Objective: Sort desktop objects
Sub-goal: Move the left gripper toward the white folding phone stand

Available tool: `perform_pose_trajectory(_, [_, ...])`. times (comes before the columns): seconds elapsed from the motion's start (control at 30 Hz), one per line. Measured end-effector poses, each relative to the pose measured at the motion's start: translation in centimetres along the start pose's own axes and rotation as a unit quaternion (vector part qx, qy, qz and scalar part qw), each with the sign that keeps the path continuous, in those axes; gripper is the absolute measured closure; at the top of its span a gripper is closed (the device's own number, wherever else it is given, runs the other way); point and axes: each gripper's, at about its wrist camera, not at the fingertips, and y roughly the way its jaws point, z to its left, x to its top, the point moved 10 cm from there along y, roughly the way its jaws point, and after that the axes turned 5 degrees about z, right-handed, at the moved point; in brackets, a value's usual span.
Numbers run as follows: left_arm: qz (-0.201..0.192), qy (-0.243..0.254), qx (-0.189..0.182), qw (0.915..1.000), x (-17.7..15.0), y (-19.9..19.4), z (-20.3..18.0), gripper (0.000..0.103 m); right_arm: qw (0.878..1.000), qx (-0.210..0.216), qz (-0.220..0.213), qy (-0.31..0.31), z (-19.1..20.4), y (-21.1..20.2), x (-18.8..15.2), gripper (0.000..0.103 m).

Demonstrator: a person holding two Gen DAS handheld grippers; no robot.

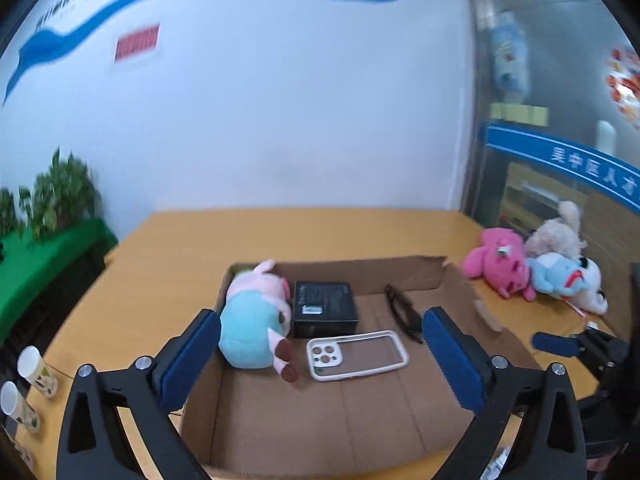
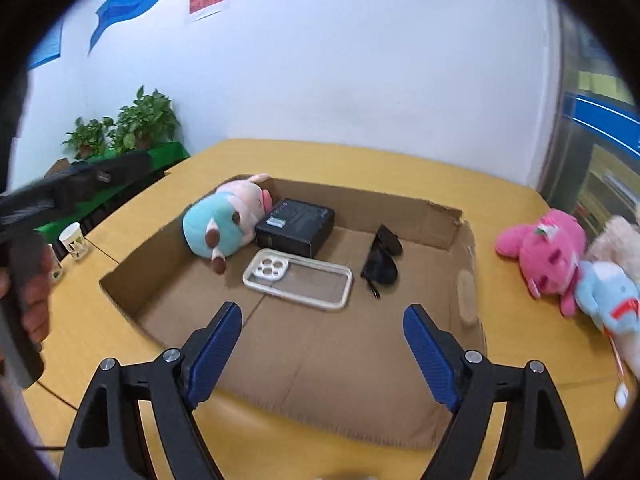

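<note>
A shallow cardboard box [image 1: 460, 280] [image 2: 440, 216] sits on the yellow table. In it lie a pink and teal plush pig [image 1: 256, 316] [image 2: 224, 220], a black box [image 1: 324, 308] [image 2: 296, 224], a white phone case [image 1: 356, 354] [image 2: 298, 278] and black sunglasses [image 1: 404, 314] [image 2: 382, 258]. My left gripper [image 1: 320, 352] is open and empty above the box's near part. My right gripper [image 2: 322, 336] is open and empty over the box's near edge. A pink plush [image 1: 500, 262] [image 2: 544, 250], a light blue plush [image 1: 560, 276] [image 2: 608, 296] and a beige plush [image 1: 556, 232] lie on the table right of the box.
Paper cups [image 1: 38, 370] [image 2: 74, 240] stand on the table's left edge. Potted plants [image 2: 128, 124] stand on a green-covered stand at the left. A white wall is behind the table. The right gripper's blue finger [image 1: 554, 344] shows in the left wrist view.
</note>
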Motion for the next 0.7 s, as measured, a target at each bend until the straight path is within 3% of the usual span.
perform_pose_trajectory(0.27, [-0.004,-0.001,-0.024,0.9997,-2.3,-3.5,-3.5,0.001,1.000,-0.008,-0.005,0.022,0.3,-2.8,-3.2,0.020])
perform_pose_trajectory(0.7, [0.035,-0.013,-0.043,0.9983,-6.7,-5.3,-5.4,0.001,1.000,-0.008,-0.026,0.009,1.1,-6.3,-5.6,0.020])
